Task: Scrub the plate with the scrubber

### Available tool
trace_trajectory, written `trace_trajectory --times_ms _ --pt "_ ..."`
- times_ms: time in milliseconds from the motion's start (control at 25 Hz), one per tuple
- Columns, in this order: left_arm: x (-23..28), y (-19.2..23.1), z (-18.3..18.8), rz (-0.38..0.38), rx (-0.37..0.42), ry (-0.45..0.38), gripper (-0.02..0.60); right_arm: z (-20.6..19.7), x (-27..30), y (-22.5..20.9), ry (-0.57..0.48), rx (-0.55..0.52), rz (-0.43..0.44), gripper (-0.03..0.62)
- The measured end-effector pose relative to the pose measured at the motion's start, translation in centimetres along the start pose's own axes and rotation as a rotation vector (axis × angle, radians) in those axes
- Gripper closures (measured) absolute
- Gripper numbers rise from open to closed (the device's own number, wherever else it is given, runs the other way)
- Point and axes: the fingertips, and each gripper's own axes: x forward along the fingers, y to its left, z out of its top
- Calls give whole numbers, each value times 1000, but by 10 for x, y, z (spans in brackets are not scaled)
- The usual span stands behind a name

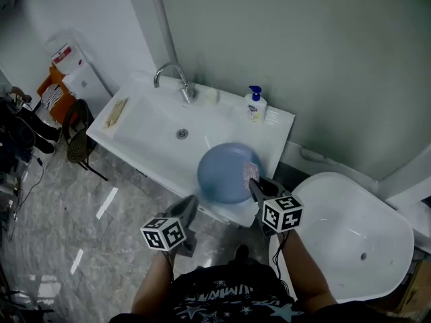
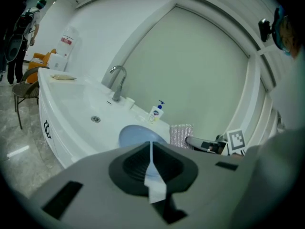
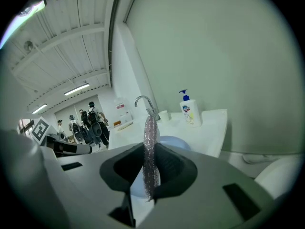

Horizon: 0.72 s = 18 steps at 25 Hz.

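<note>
A round blue plate (image 1: pixel 225 173) is held above the front right corner of the white sink (image 1: pixel 148 130). My left gripper (image 1: pixel 193 202) is shut on the plate's near rim, which shows as a thin pale strip between the jaws in the left gripper view; the plate (image 2: pixel 136 135) lies just beyond the left gripper (image 2: pixel 151 147). My right gripper (image 1: pixel 254 183) is shut on a silvery mesh scrubber (image 1: pixel 251 171) at the plate's right edge. In the right gripper view the scrubber (image 3: pixel 150 147) stands edge-on, upright in the right gripper (image 3: pixel 149 149).
A chrome faucet (image 1: pixel 176 79) and a soap pump bottle (image 1: pixel 255 105) stand on the sink's back ledge; the drain (image 1: pixel 182 134) is mid-basin. A white oval basin (image 1: pixel 350 237) sits at the right. A chair (image 1: pixel 79 140) stands left of the sink. People stand far off.
</note>
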Motion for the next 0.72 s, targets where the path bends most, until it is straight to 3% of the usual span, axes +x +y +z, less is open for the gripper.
trace_trajectory --times_ms 400,720 --pt "18 8 -2 76 -27 8 554 -1 16 -18 25 6 46 516" --pt "28 35 9 72 -29 33 554 -1 31 -13 49 1 19 516"
